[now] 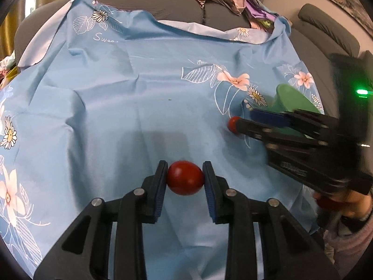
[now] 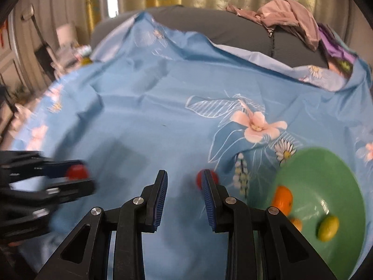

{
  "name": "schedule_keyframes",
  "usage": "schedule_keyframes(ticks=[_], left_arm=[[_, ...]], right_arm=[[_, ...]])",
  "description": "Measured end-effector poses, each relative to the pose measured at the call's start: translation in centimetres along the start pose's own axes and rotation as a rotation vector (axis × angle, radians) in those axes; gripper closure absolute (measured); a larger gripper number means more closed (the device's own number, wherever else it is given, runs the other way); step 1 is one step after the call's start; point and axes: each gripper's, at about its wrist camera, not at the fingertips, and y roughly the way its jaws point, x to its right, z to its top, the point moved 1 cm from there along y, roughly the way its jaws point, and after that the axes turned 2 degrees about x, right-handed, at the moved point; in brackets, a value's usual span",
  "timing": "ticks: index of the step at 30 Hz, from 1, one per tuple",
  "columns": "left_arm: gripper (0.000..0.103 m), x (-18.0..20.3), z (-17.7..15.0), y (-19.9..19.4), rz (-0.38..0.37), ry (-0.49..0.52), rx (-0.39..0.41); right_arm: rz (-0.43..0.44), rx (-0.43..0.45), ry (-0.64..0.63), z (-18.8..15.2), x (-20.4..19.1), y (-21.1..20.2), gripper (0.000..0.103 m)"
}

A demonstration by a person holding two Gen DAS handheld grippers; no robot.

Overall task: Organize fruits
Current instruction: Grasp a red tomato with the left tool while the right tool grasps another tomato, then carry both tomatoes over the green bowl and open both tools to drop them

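Apparently mid-gathering, the left gripper [image 1: 185,182] pinches a dark red oval fruit [image 1: 185,177] and should carry it to the green plastic bowl [image 2: 326,175], while the right gripper [image 2: 185,200], jaws spread, must shift right to straddle a small red round fruit [image 2: 200,179] on the blue floral cloth [image 2: 151,116].

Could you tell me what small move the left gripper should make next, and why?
Probably carry it toward the green plate. The left gripper is shut on a dark red fruit, while the plate already holds an orange fruit and a yellow-green fruit. The right gripper is open, with a small red fruit lying just beyond its fingertips.
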Motion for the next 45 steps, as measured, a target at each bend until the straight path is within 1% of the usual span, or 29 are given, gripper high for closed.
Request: schedule_keyframes(ticks=[4,5,6,8,9,11,12,16,19,21,22,24,31,37,45], left_arm=[[0.073,-0.6,-0.4,0.1,-0.013,-0.010,-0.002],[0.073,-0.7,-0.5,0.1,-0.021,-0.013,0.001],[0.073,-0.8,-0.5,0.1,-0.026,-0.017,0.002],[0.073,-0.9,-0.5,0.1,-0.038,-0.019,0.003],[0.073,-0.9,-0.5,0.0,-0.041,-0.017,0.004],[0.073,-0.9,-0.5,0.0,-0.048,-0.015,0.005],[0.073,-1.0,-0.5,0.0,-0.051,-0.014,0.006],[0.073,-1.0,-0.5,-0.2,-0.061,-0.012,0.012],[0.073,-0.9,-0.5,-0.4,-0.065,-0.007,0.015],[0.073,-0.8,-0.4,-0.4,-0.065,-0.005,0.016],[0.073,-0.7,-0.4,-0.4,-0.064,-0.004,0.016],[0.073,-0.6,-0.3,-0.4,-0.063,0.000,0.015],[0.073,-0.2,-0.1,-0.7,-0.036,0.018,0.018],[0.073,0.3,-0.1,-1.3,-0.012,0.027,0.022],[0.073,2.2,0.3,-2.5,0.008,0.055,0.037]], right_arm=[[-0.096,-0.052,-0.070,0.4,-0.9,2.2,0.073],[-0.120,-0.077,-0.094,0.4,-1.1,2.8,0.073],[-0.154,-0.091,-0.115,0.4,-1.2,3.2,0.073],[-0.251,-0.120,-0.172,0.4,-1.4,3.9,0.073],[-0.276,-0.143,-0.195,0.5,-1.4,4.2,0.073],[-0.299,-0.174,-0.210,0.6,-1.3,4.6,0.071],[-0.300,-0.194,-0.219,0.7,-1.3,4.7,0.069],[-0.328,-0.232,-0.261,0.9,-1.1,5.7,0.069],[-0.310,-0.240,-0.265,1.0,-0.8,5.4,0.071],[-0.311,-0.234,-0.270,1.0,-1.0,5.4,0.077],[-0.301,-0.227,-0.262,1.0,-0.9,5.1,0.077],[-0.247,-0.209,-0.224,1.0,-1.0,4.3,0.077],[-0.152,-0.115,-0.157,0.2,-1.9,1.1,0.077],[-0.089,-0.036,-0.099,-0.4,-2.2,-2.3,0.077],[-0.045,0.065,-0.040,-0.8,-1.4,-6.4,0.077]])
